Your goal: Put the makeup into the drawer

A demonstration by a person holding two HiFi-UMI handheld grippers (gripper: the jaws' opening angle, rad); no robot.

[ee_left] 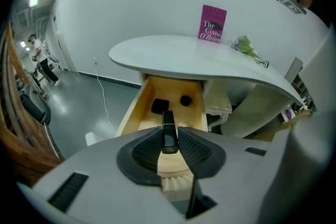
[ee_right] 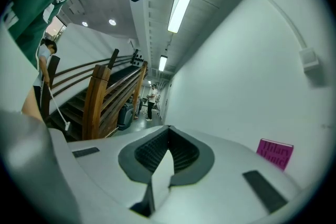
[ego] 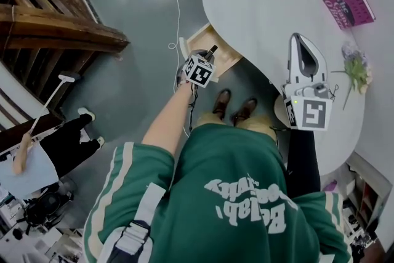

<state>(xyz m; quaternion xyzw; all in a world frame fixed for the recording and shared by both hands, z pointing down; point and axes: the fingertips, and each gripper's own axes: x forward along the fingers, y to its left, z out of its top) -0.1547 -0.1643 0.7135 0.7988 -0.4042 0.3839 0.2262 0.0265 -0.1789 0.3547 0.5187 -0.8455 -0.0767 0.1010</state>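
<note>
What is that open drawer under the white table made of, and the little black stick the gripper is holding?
The open light-brown drawer looks like pale, unpainted wood: it has a warm tan colour, a matte surface and flat board walls. The slim black makeup tube is probably smooth plastic, because it shines a little along its side, though it could be coated metal.

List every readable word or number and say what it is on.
"The Giant O'Brien": cover of the magenta book, left gripper view.
"Hilary", then a cut-off word below it: same cover, right gripper view.
White print on the green shirt: upside down, unreadable.
</note>
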